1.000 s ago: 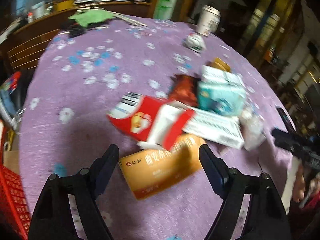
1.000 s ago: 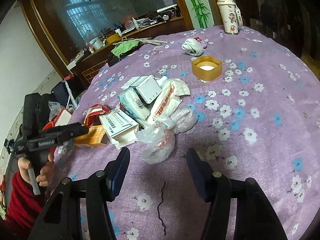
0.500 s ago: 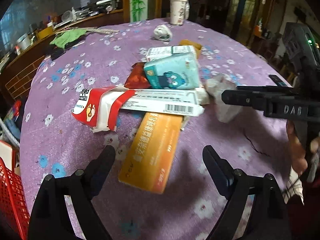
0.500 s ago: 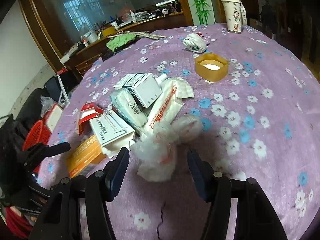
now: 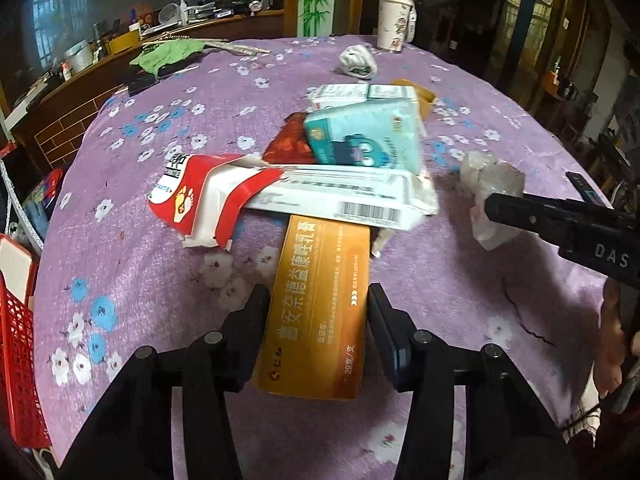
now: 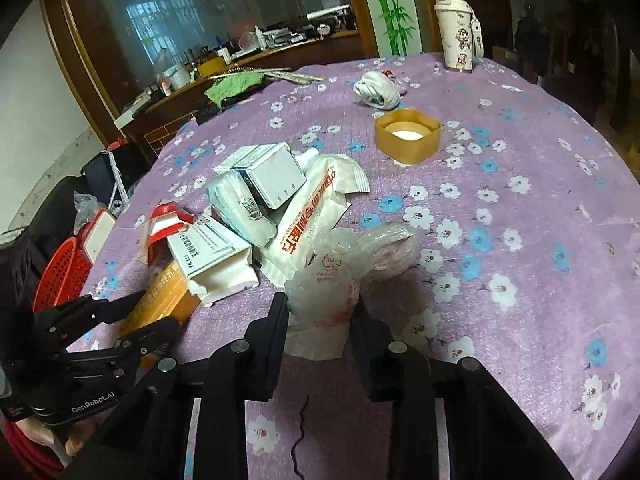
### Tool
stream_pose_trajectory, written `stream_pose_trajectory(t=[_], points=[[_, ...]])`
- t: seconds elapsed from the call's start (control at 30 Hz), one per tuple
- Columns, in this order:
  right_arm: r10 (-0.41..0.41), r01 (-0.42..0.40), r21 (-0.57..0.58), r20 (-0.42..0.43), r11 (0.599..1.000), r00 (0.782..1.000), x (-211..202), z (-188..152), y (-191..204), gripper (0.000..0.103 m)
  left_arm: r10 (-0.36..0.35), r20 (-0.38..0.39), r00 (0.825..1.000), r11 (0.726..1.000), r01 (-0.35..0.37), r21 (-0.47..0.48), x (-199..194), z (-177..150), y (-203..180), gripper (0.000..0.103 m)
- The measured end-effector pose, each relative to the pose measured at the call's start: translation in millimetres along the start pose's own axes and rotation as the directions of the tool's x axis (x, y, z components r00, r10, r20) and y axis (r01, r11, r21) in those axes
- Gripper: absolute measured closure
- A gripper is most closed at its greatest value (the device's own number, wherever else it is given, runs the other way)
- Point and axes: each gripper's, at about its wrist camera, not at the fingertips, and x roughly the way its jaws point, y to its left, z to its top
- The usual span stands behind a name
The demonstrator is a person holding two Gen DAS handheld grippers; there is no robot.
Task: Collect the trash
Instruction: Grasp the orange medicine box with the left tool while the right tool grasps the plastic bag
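Note:
A heap of trash lies on the purple flowered tablecloth (image 5: 132, 264). An orange box (image 5: 320, 312) sticks out of the heap toward me. My left gripper (image 5: 318, 300) straddles it, jaws closing, with both pads against its long sides. The left gripper (image 6: 148, 312) also shows in the right wrist view with the orange box (image 6: 164, 296) between its fingers. My right gripper (image 6: 320, 308) is closing on a crumpled clear plastic bag (image 6: 324, 280), which its pads squeeze. In the left wrist view one right gripper finger (image 5: 520, 212) lies across the plastic bag (image 5: 492, 184).
The heap holds a red and white pouch (image 5: 204, 200), a white barcoded box (image 5: 340, 196), a teal tissue pack (image 5: 368, 136) and a white wrapper (image 6: 316, 208). Farther back stand an amber tub (image 6: 408, 136), a white wad (image 6: 376, 88) and a cup (image 6: 456, 36). A red basket (image 5: 16, 360) sits beside the table.
My left gripper swung round to line up with the orange box and its jaws narrowed onto the box's sides. My right jaws narrowed onto the plastic bag, bunching it up.

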Motion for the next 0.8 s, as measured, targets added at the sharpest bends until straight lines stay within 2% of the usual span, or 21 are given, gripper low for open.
stream_pose_trajectory(t=[0.4,0.67,0.8], points=[[0.042,-0.042,-0.014,0.061,0.999,0.997,-27.1,-4.9,3.9,0.071,-0.028,0.088,0.996,1.0,0.029,-0.003,-46.2,-9.8,-19.9,0.058],[0.061,-0.06,-0.025,0.071,0.998,0.996,-34.0,-9.4,6.8,0.071,-0.005,0.033,0.999,1.0,0.005,-0.005,-30.9,-15.5,-20.2,0.058],[0.059,-0.057,-0.027,0.082,0.998,0.995,-39.9,-10.5,5.9,0.071,-0.004,0.042,0.999,1.0,0.004,-0.004,-32.5,-17.5,-20.8,0.058]])
